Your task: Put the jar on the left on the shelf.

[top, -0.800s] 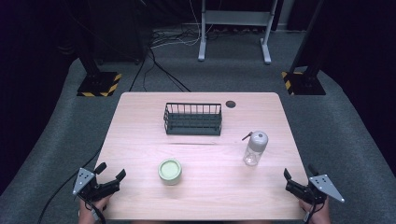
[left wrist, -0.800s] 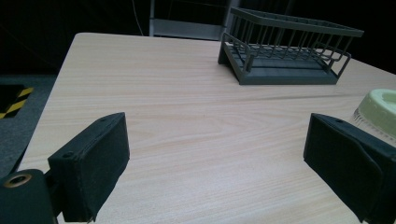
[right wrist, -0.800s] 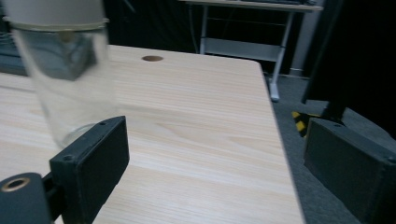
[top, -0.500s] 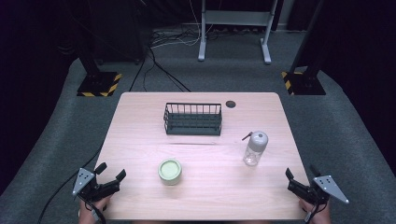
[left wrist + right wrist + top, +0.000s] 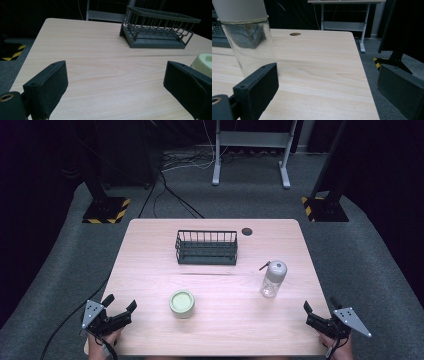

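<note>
In the high view, the left gripper [image 5: 119,310] and right gripper [image 5: 317,312] sit at the near corners of the pale wooden table [image 5: 150,250], jaws spread wide, holding nothing. The clear glass bottle with a grey cap [image 5: 273,278] stands near the right edge, the round pale-green tub [image 5: 181,303] near the front edge, the dark wire basket [image 5: 206,247] far-centre, bare wood between them.

In the left gripper view, open tabletop lies between the jaws; the tub [image 5: 203,64] is just beyond the right one.

In the right gripper view, the bottle [image 5: 247,37] rises just beyond the left jaw, with the table's right edge beyond.

Left gripper [image 5: 119,307] low at the near left corner, held in a hand [image 5: 102,339], jaws spread wide, nothing between them, angled inward and forward. Right gripper [image 5: 320,309] at the near right edge, gripped by the other hand [image 5: 339,347], jaws equally wide apart, empty, pointing forward and slightly inward.
</note>
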The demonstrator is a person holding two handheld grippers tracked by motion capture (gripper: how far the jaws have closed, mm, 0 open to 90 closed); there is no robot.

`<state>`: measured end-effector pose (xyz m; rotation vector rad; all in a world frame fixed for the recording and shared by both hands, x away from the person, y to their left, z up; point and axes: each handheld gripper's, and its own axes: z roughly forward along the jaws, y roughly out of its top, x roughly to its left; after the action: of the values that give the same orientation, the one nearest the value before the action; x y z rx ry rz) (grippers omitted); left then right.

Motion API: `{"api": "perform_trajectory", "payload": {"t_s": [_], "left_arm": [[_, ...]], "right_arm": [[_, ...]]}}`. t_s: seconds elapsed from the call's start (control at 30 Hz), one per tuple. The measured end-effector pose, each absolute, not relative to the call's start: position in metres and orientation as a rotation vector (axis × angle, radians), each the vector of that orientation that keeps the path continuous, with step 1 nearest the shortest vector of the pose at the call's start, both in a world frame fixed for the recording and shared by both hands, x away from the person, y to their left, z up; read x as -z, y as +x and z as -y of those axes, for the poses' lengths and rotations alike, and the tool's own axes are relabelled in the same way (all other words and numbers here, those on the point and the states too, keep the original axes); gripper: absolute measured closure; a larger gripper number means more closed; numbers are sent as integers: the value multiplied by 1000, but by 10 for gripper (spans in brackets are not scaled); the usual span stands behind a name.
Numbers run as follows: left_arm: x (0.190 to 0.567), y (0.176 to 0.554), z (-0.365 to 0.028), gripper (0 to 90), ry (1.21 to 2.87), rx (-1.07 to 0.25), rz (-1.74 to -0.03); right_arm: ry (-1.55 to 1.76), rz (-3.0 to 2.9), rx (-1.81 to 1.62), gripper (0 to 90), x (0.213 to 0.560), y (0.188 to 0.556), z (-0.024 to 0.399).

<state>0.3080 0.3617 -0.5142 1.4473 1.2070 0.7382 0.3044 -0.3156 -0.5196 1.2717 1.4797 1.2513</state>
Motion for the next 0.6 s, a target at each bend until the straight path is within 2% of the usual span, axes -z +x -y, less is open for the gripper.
{"api": "perform_trajectory", "payload": {"t_s": [0.6], "left_arm": [[496,307,-325,47,1447,-825,-1146]], "right_arm": [[1271,-1455,-1263,23,520,303,316]]}}
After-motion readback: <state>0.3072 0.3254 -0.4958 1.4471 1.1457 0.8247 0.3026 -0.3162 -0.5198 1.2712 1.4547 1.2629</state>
